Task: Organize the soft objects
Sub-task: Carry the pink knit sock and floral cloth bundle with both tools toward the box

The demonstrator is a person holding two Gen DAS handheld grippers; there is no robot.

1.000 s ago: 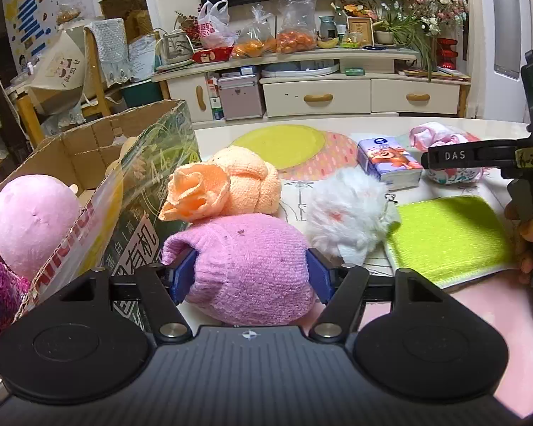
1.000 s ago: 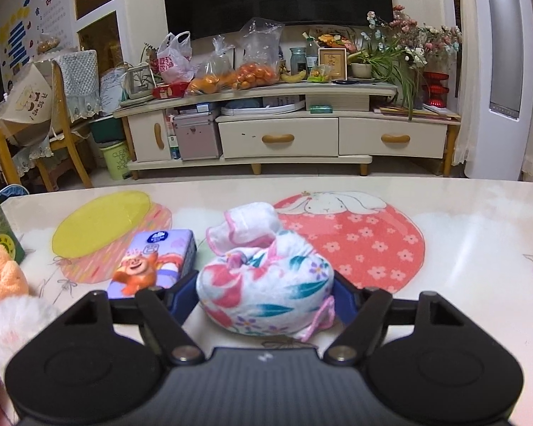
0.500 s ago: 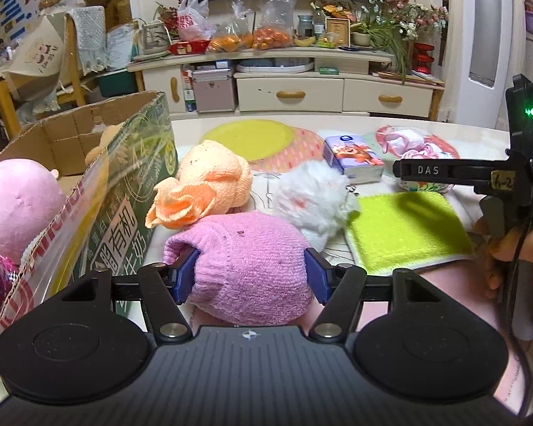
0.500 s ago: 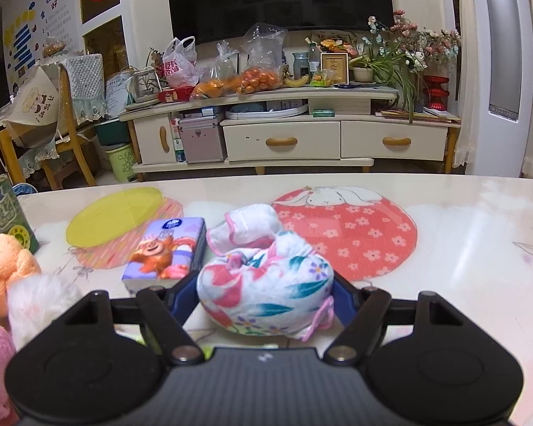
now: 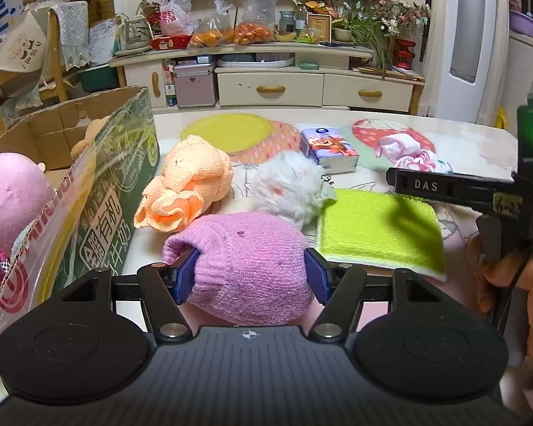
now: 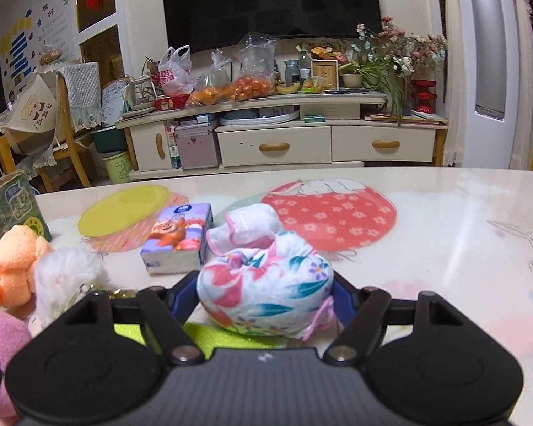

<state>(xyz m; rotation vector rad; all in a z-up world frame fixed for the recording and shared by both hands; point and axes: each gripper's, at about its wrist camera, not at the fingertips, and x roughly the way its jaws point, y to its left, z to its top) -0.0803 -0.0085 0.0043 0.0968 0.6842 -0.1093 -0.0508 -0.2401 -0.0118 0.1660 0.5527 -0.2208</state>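
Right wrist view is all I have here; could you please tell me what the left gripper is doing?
Observer: The left gripper is shut on a purple knit bundle, with one blue pad pressed against each side.
Operator: Thank you. Is the cardboard box open?
Observer: Yes, the cardboard box is open on top, and a pink plush sits inside.
Operator: And the green patch low in my picture?
Observer: It is a green cloth lying flat on the table, its left edge against the white fluffy ball.
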